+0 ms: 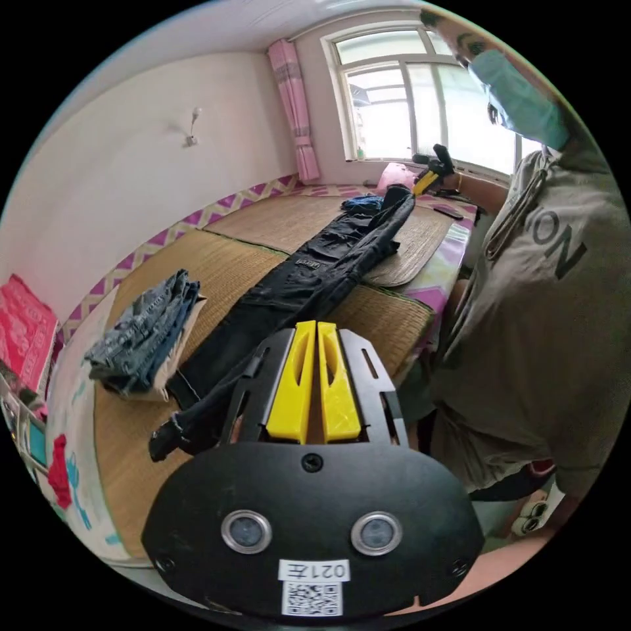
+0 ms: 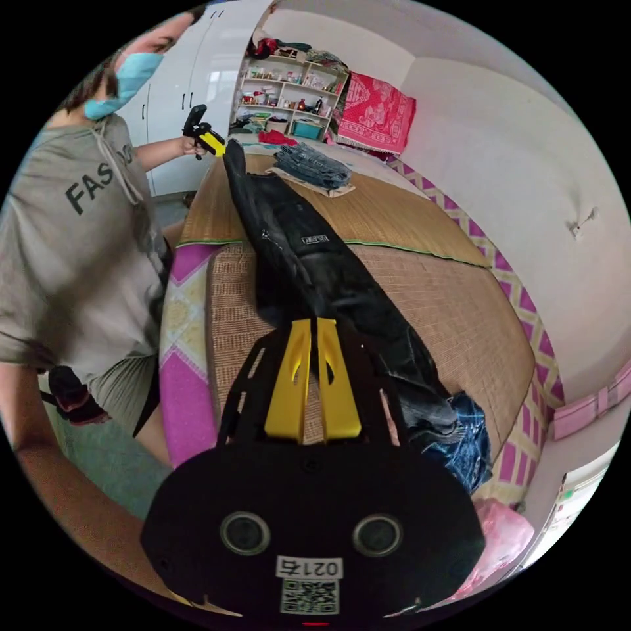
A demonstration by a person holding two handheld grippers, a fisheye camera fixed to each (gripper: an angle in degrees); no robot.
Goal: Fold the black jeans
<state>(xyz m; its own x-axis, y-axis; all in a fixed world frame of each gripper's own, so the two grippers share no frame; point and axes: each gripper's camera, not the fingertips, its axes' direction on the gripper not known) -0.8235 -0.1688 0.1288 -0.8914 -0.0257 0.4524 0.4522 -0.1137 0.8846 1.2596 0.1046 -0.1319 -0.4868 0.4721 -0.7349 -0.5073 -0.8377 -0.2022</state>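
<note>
The black jeans (image 1: 309, 276) lie stretched long on the straw mat (image 1: 217, 263) of the bed, the two legs laid one over the other, so I judge the lengthwise fold is made and the crosswise folds remain. The left gripper (image 1: 317, 328) is at the leg end, its yellow jaws close together; I cannot tell if cloth is between them. The right gripper (image 2: 317, 325) is at the waist end, its jaws near together over the fabric; a real grip is not clear. A folded pile of blue jeans (image 1: 141, 328) rests beside
</note>
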